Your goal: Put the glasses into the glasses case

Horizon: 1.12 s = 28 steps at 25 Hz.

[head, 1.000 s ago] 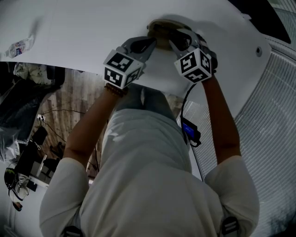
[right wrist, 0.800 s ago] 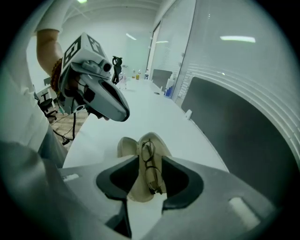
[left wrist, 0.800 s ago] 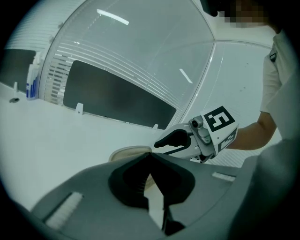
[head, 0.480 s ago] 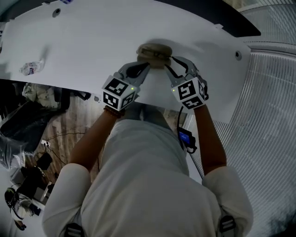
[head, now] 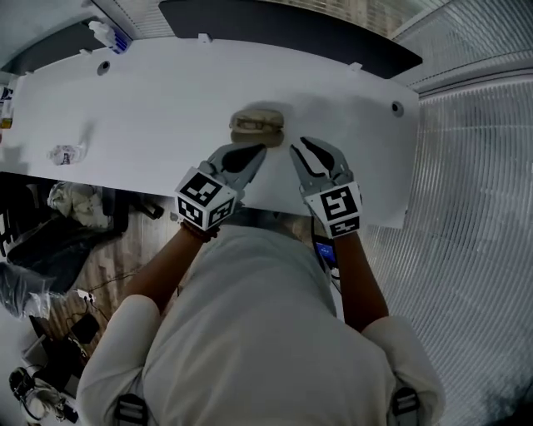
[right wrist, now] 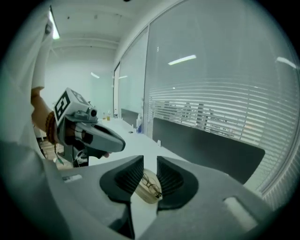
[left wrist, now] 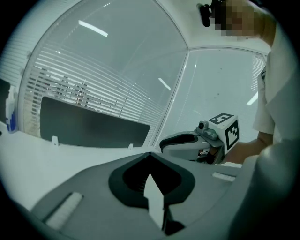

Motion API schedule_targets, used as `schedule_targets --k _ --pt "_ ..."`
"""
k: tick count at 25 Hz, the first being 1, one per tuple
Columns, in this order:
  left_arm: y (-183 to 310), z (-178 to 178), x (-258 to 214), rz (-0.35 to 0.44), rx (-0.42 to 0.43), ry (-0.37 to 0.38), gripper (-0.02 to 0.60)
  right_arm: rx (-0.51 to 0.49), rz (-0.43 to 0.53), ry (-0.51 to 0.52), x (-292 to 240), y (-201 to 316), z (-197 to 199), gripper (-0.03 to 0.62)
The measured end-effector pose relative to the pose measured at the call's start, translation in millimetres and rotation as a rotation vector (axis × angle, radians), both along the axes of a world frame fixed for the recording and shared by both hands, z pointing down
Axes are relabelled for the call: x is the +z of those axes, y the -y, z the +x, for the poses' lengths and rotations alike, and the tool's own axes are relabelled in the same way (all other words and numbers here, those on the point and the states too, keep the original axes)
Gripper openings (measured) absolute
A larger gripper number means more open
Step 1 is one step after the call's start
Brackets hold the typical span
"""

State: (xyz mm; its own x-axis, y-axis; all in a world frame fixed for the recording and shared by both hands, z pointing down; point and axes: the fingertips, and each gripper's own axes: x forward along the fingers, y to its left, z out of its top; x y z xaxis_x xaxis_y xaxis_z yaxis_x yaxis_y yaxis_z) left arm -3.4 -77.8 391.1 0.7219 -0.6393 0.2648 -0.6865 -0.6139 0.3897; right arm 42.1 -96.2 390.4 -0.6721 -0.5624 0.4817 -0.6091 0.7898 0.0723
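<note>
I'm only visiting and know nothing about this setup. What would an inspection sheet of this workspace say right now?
Surface: white table with round holes.
Job's things: beige case near the front edge, with the glasses lying on it; whether they sit fully inside, cannot tell.
Clutter: crumpled wrapper at the left; bottle at the far left corner.
Grippers: left gripper shut, empty; right gripper slightly open, empty, aimed at the case; both short of it.
Cables: one cable hangs below the right gripper.
Surroundings: dark screen behind the table; blinds at the right; bags on the floor.
</note>
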Motion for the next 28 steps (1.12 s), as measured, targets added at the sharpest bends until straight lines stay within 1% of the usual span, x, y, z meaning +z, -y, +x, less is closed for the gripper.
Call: schedule_targets --k 3,6,9,11,13,17,20,28 --pt "-7.2 4.9 -21.8 0.035 0.01 -0.015 0.0 0.053 0.01 0.093 -23.1 -8.8 5.6 0.063" --pt "-10.5 9.5 -37.4 0.065 0.002 -0.021 0.0 0.106 0.023 0.187 -41.5 -13.5 12.9 0.008" --pt "-15.7 14.2 -50.2 0.085 -0.001 -0.044 0.0 0.134 0.023 0.288 -60.5 -20.6 15.4 0.003" --pt "-19.2 16.4 -61.9 0.102 -0.003 -0.065 0.0 0.134 0.031 0.355 -76.2 -25.6 16.3 0.003" --pt "-20.6 19.7 -75.3 0.126 -0.001 -0.079 0.0 0.124 0.046 0.402 -94.0 -28.6 17.3 0.003" --pt "-22.1 28.4 -94.5 0.175 0.016 -0.087 0.0 0.106 0.074 0.452 -114.5 -35.0 19.9 0.002" --pt "-24.2 32.4 -100.6 0.19 0.019 -0.101 0.0 0.107 0.086 0.483 -122.1 -39.8 22.7 0.0" --pt "-26.9 38.2 -108.4 0.2 0.034 -0.114 0.0 0.111 0.099 0.486 -130.6 -42.0 25.8 0.0"
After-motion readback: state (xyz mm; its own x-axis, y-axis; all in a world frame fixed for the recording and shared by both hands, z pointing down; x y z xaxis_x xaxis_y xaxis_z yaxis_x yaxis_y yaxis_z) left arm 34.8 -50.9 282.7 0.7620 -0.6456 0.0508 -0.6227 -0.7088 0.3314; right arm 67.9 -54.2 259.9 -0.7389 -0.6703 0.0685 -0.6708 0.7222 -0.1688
